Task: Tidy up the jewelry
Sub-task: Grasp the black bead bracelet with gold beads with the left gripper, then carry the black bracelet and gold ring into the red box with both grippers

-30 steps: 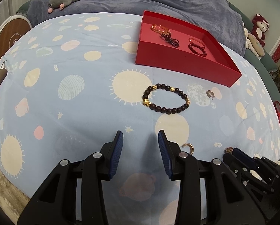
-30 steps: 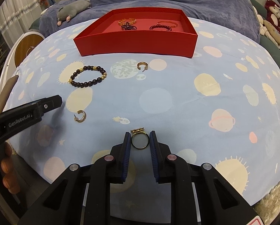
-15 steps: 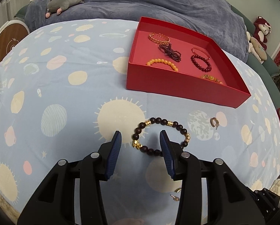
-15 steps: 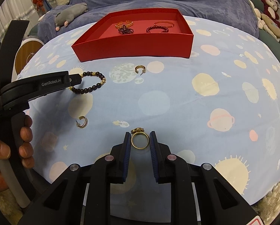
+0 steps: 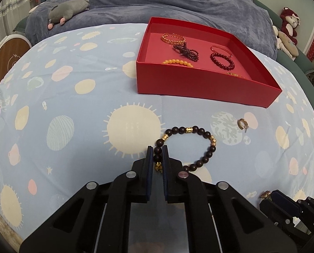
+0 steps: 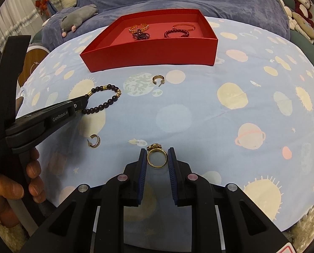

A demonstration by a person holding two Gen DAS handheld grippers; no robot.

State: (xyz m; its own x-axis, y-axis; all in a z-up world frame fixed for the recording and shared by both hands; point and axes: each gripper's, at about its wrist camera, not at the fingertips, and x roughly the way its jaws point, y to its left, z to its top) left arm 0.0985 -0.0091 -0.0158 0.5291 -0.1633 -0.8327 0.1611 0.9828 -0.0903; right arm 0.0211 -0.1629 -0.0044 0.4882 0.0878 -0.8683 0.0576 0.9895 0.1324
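A planet-print sheet (image 5: 72,105) covers the tabletop, a blue blanket (image 5: 157,2) and a grey plush toy (image 5: 68,8) heaped behind. The red box (image 5: 199,84) at the far side holds at least five bracelets. On the sheet lie one dark beaded bracelet (image 5: 201,162) with gold spacers and two gold hoop earrings (image 6: 158,78) (image 6: 95,140). The left tongs (image 5: 157,155) pinch the bracelet's near beads; the right tongs (image 6: 157,158), narrow, clasp a gold ring (image 6: 157,158).

bed: planet-print sheet (image 5: 76,113) | rear: rumpled blue blanket (image 5: 157,2) | left: white curtain (image 6: 11,21)
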